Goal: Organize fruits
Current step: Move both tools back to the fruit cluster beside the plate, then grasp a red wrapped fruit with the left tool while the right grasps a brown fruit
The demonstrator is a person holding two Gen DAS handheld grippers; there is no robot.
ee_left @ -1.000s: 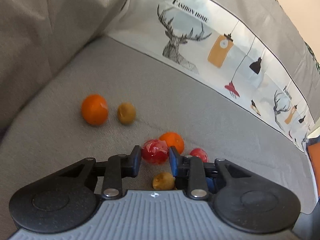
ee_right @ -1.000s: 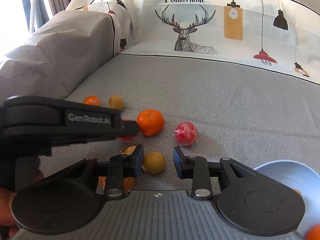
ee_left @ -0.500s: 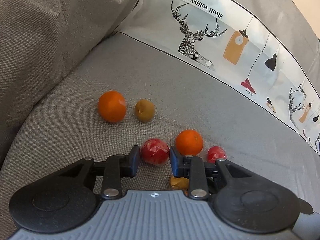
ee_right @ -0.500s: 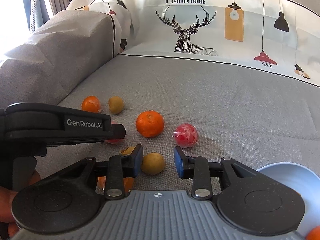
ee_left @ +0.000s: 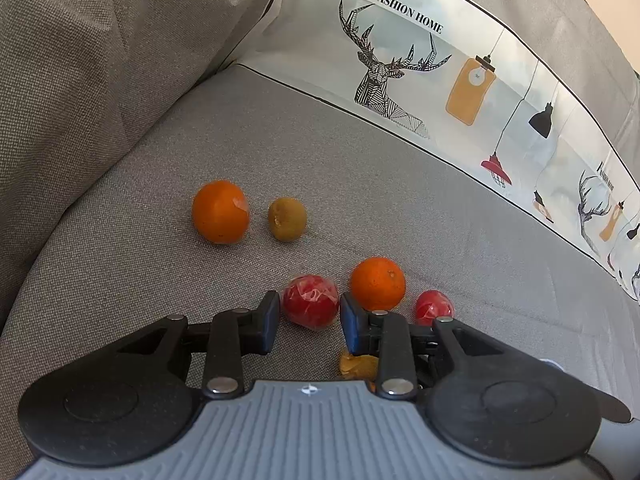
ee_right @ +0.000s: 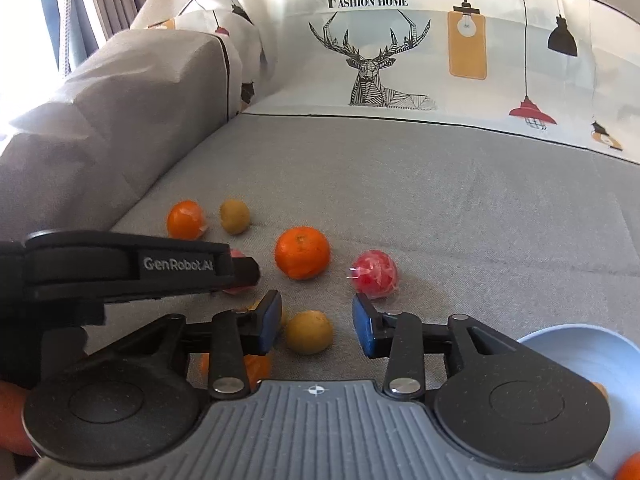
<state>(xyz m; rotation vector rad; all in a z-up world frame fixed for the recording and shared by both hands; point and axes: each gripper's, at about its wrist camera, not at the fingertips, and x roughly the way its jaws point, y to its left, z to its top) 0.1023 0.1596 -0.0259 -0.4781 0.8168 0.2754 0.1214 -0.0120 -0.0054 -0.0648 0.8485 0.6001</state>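
Fruits lie on a grey sofa seat (ee_left: 360, 184). My left gripper (ee_left: 309, 322) is open, its fingers on either side of a plastic-wrapped red fruit (ee_left: 310, 301). Beyond are an orange (ee_left: 377, 283), another wrapped red fruit (ee_left: 434, 307), a far orange (ee_left: 221, 212) and a kiwi (ee_left: 287, 219). My right gripper (ee_right: 316, 326) is open around a yellow-brown kiwi (ee_right: 310, 332). The right wrist view also shows an orange (ee_right: 302, 253), a wrapped red fruit (ee_right: 375, 274) and the left gripper's finger (ee_right: 236, 270).
A light blue bowl (ee_right: 576, 340) sits at the right edge, with an orange piece (ee_right: 628, 468) near it. The sofa armrest (ee_left: 100, 60) rises on the left. The printed backrest cover (ee_right: 400, 52) stands behind. An orange fruit (ee_right: 256, 364) lies under my right gripper.
My left gripper has drawn back and turned slightly, so the far orange and kiwi sit more central. The red fruit stays between its fingers. My right gripper has barely moved.
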